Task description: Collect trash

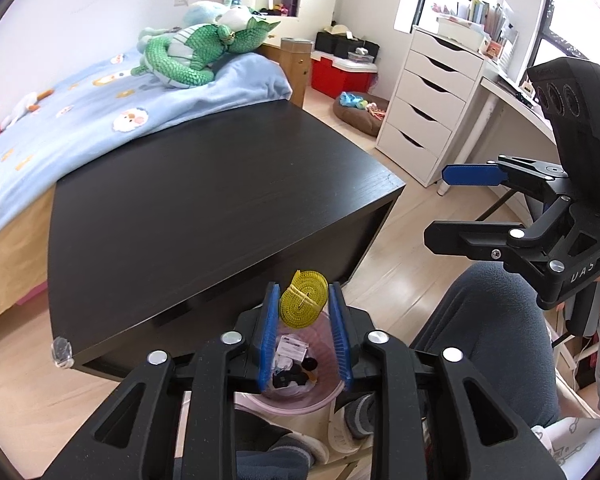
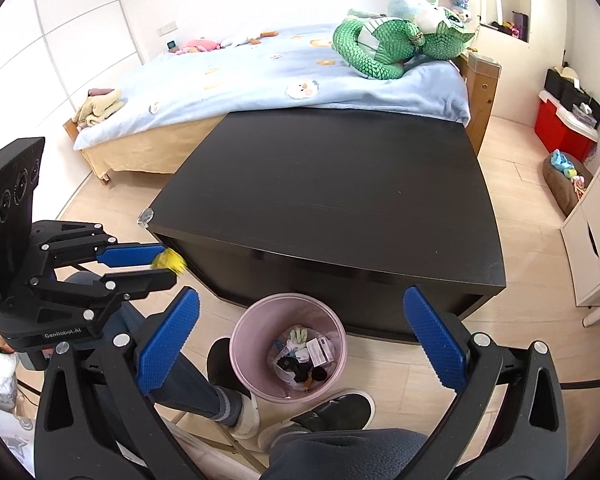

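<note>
The dark table (image 2: 340, 200) stood against the bed (image 2: 260, 76), its top bare; the pink bin (image 2: 244, 332) sat on the floor at its near edge; my right gripper (image 2: 300, 336) gaped wide, holding nothing; my left gripper (image 1: 304, 312) hung above the bin, fingers slackly apart around a yellow mesh roll (image 1: 302, 298).

bin (image 2: 288, 346) before cabinet (image 2: 340, 200), bed (image 2: 260, 76) behind
</note>
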